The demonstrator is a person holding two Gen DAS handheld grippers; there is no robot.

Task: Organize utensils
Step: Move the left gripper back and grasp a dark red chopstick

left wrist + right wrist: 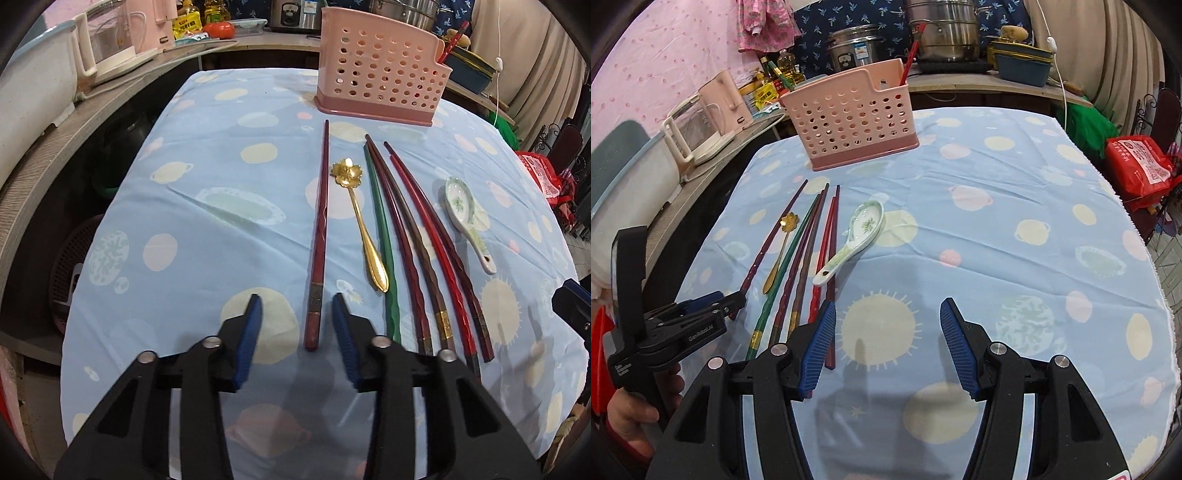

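The left tool point(297, 310), narrow and empty, straddles the lone dark-red chopstick point(319, 236); it may roll away. The right tool point(888, 314) hangs wide, empty.

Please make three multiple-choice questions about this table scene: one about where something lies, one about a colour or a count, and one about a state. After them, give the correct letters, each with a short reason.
1. Where does the gold spoon lie?
A. inside the pink holder
B. between the lone dark red chopstick and the green chopstick
C. to the right of the ceramic spoon

2. How many spoons lie on the tablecloth?
A. one
B. two
C. four

3. How is the left gripper at this moment?
A. shut on the gold spoon
B. shut on the ceramic spoon
C. jaws apart, with the end of a chopstick between them

Answers:
1 B: the lone dark red chopstick is on its left and the green chopstick on its right.
2 B: only the gold spoon and the ceramic spoon show.
3 C: the blue pads stand clear of the chopstick on both sides.
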